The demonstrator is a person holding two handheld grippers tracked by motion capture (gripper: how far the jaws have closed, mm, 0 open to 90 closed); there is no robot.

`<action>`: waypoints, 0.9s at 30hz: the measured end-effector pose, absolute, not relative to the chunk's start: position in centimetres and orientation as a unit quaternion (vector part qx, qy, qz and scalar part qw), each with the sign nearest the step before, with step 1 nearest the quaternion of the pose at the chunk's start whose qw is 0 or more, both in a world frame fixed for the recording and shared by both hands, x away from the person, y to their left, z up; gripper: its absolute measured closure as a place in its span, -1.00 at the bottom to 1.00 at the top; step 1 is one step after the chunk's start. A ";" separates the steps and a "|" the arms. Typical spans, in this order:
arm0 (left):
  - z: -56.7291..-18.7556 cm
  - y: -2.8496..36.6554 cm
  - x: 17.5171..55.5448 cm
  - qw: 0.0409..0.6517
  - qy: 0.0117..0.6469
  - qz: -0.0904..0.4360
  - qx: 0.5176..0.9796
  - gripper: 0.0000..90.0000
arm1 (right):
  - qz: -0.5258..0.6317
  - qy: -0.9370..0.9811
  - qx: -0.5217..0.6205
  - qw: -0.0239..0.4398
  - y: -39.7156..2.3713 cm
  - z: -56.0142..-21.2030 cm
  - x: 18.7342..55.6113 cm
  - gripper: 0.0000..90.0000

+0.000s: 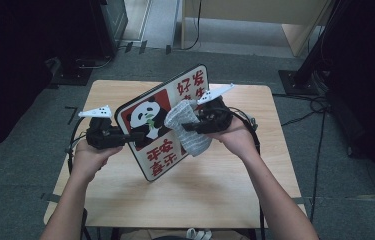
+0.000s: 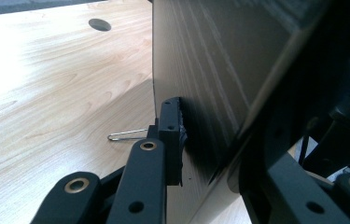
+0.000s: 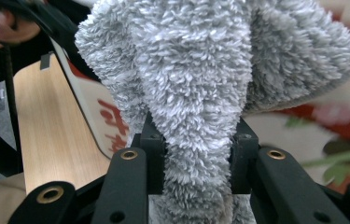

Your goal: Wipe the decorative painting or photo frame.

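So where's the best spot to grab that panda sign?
Grip the panda sign by its thin edge, from the side, jaws on front and back. It's a flat board held tilted over the table, just as the left gripper clamps it.

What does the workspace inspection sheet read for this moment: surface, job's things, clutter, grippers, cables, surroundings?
Surface: wooden table, bare around the work.
Job's things: panda sign board held tilted above the table; grey fluffy cloth against its face.
Clutter: one paper clip on the table.
Grippers: left hand-held gripper shut on the board's edge; right hand-held gripper shut on the cloth.
Cables: black cables on the floor at right.
Surroundings: grey carpet, dark stands, pale furniture behind.
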State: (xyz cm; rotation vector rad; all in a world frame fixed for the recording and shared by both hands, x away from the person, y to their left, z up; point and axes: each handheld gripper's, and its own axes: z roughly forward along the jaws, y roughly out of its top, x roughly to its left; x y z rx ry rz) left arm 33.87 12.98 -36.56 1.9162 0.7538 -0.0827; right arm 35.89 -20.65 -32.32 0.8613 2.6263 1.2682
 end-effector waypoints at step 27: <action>-36.7 13.1 33.9 0.519 0.311 -0.037 0.795 0.68 | 0.424 0.873 0.225 0.080 -14.4 -26.2 37.6 0.46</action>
